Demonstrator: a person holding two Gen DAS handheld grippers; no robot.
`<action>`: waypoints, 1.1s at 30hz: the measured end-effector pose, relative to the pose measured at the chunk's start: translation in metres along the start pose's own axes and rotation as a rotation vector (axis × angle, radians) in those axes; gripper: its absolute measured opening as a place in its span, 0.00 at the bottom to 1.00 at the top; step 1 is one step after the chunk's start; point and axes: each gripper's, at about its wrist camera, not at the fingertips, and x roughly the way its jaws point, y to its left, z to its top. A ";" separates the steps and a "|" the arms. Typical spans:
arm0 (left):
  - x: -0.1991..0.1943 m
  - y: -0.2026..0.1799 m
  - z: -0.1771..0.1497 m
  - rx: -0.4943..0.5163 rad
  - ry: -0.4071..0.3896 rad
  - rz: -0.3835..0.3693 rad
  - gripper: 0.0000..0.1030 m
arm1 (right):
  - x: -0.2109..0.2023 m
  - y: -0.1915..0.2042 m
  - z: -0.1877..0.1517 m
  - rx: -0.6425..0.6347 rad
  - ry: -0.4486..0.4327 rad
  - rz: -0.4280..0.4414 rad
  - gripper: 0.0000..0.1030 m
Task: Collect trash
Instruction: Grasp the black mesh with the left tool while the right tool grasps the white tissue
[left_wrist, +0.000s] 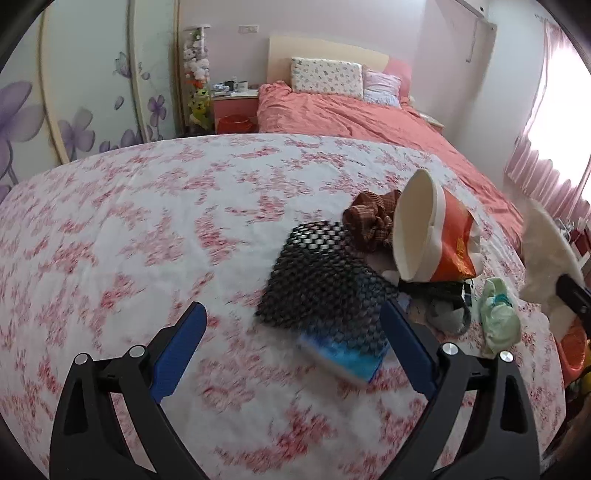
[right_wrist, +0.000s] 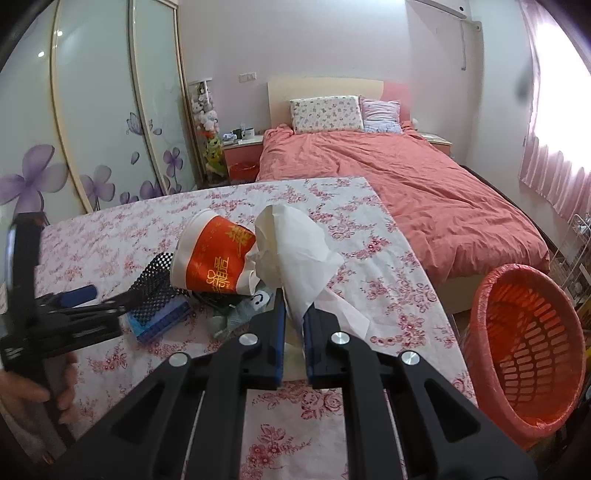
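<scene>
My right gripper (right_wrist: 295, 306) is shut on a crumpled white tissue (right_wrist: 295, 251), which sticks up from its blue pads above the floral table. Just left of it a red-and-white paper cup (right_wrist: 214, 258) lies tilted on a pile of small things. In the left wrist view my left gripper (left_wrist: 293, 306) stands wide open and holds nothing. Its fingers (left_wrist: 181, 354) straddle the near edge of a black mesh piece (left_wrist: 325, 273) that rests on a blue block (left_wrist: 343, 354). The cup (left_wrist: 432, 236) is behind the mesh, and the tissue (left_wrist: 546, 251) is at the far right.
A red slatted basket (right_wrist: 528, 350) with a red liner stands off the table's right edge. A brown scrunchie (left_wrist: 373, 221), a pale green cloth (left_wrist: 498, 321) and a grey soft item lie around the cup. A bed (right_wrist: 406, 184) is behind the floral tablecloth (left_wrist: 147, 221). A hand (right_wrist: 37, 391) holds the left gripper (right_wrist: 110, 295).
</scene>
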 end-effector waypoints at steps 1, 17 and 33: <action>0.002 -0.002 0.001 0.007 0.005 -0.002 0.88 | -0.001 -0.001 0.000 0.003 0.002 0.000 0.09; 0.013 -0.019 -0.001 0.060 0.029 -0.069 0.38 | -0.002 -0.025 -0.010 0.072 0.031 -0.011 0.09; -0.015 -0.021 0.012 0.044 -0.036 -0.088 0.07 | -0.021 -0.034 -0.011 0.091 0.002 -0.020 0.09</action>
